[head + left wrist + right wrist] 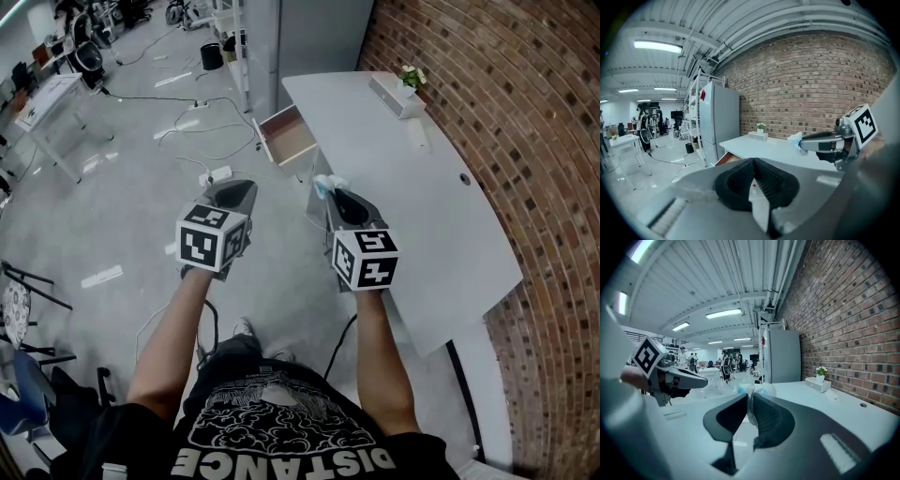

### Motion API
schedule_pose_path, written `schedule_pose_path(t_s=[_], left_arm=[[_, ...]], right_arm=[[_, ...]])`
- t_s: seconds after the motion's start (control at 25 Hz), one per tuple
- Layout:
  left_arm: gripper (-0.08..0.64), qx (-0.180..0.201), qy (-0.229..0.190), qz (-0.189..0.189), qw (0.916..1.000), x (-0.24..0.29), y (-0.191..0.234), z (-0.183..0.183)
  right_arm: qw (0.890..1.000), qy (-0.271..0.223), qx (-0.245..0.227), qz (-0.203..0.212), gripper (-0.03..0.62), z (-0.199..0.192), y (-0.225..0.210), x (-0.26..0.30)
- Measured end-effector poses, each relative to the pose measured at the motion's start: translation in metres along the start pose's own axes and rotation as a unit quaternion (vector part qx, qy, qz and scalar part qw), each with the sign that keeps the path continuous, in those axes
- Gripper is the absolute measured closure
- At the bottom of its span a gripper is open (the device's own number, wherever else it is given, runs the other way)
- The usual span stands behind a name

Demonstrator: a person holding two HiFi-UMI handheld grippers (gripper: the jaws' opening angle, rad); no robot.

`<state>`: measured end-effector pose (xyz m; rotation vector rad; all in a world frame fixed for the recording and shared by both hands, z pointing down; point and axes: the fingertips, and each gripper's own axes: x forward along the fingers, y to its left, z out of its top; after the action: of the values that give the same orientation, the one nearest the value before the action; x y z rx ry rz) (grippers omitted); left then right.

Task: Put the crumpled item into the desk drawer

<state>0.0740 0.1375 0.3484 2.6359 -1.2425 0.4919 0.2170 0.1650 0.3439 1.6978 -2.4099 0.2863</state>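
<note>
A crumpled pale item (329,184) with a bluish tint is pinched in my right gripper (334,190), which is shut on it at the white desk's front edge. In the right gripper view the crumpled item (751,394) sticks out past the jaws of my right gripper (749,405). The left gripper view shows the crumpled item (795,139) at the tip of the other tool. The desk drawer (289,136) stands pulled out, its wooden inside showing, ahead of both grippers. My left gripper (232,190) hangs over the floor left of the desk, jaws together, empty; its jaws (753,176) meet.
The white desk (441,216) runs along a brick wall and carries a small box with a potted plant (401,90). A grey cabinet (305,37) stands behind the drawer. Cables and a power strip (217,175) lie on the floor. Office tables and chairs stand far left.
</note>
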Motion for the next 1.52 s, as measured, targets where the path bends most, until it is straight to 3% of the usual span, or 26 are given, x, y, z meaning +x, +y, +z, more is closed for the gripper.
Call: schedule_pose_path(t_s=[0.6, 1.12, 1.52], left_arm=[[0.560, -0.017, -0.001, 0.017, 0.9997, 0.039, 0.044, -0.005], [0.560, -0.044, 0.000, 0.018, 0.9989, 0.099, 0.136, 0.013], [0.560, -0.060, 0.013, -0.003, 0.9981, 0.148, 0.209, 0.024]], right_arm=[[0.999, 0.017, -0.016, 0.022, 0.546, -0.005, -0.009, 0.062], [0.998, 0.044, -0.022, 0.025, 0.546, 0.016, -0.016, 0.170], [0.998, 0.065, -0.016, 0.012, 0.546, 0.035, -0.016, 0.255]])
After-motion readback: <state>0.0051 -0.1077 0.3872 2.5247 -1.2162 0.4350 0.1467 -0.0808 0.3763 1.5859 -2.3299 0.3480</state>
